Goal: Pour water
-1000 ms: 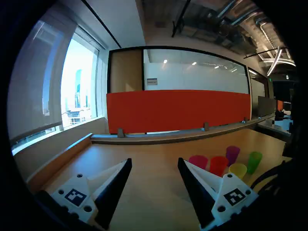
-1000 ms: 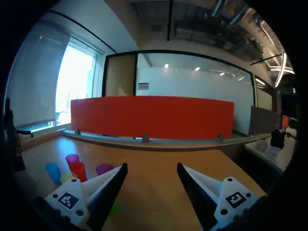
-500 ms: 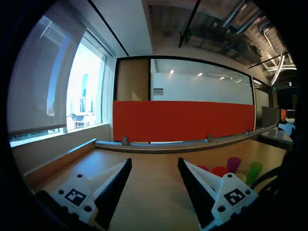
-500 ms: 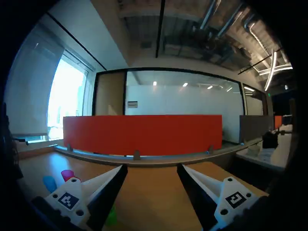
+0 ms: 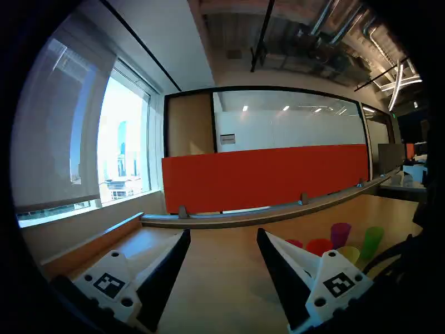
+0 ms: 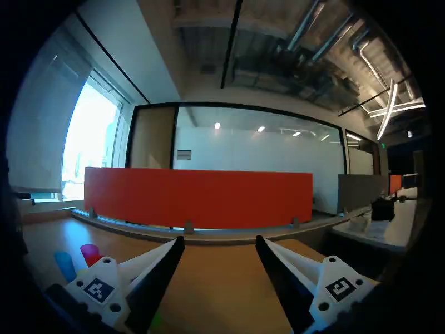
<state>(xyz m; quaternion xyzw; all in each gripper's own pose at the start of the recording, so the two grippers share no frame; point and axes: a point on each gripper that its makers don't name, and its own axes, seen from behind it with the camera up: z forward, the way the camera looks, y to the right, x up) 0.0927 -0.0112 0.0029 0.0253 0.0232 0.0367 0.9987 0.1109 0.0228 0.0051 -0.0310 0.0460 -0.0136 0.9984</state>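
In the left gripper view my left gripper (image 5: 222,247) is open with nothing between its fingers, held low over a wooden desk (image 5: 228,278). To its right stands a cluster of plastic cups: a purple cup (image 5: 340,234), a green cup (image 5: 371,241), a red cup (image 5: 319,246), a yellow cup (image 5: 349,254) and a pink cup (image 5: 295,243) half hidden by the right finger. In the right gripper view my right gripper (image 6: 219,253) is also open and empty. A blue cup (image 6: 64,265) and a pink cup (image 6: 89,254) stand at its lower left, behind the left finger.
An orange partition (image 5: 267,175) runs along the desk's far edge, and it also crosses the right gripper view as the same partition (image 6: 194,197). A bright window (image 5: 119,150) is on the left. Another desk with dark objects (image 6: 384,214) lies at the right.
Both cameras have tilted upward over the last second, so the cups sit lower in each view and more ceiling shows. Both grippers stay open.
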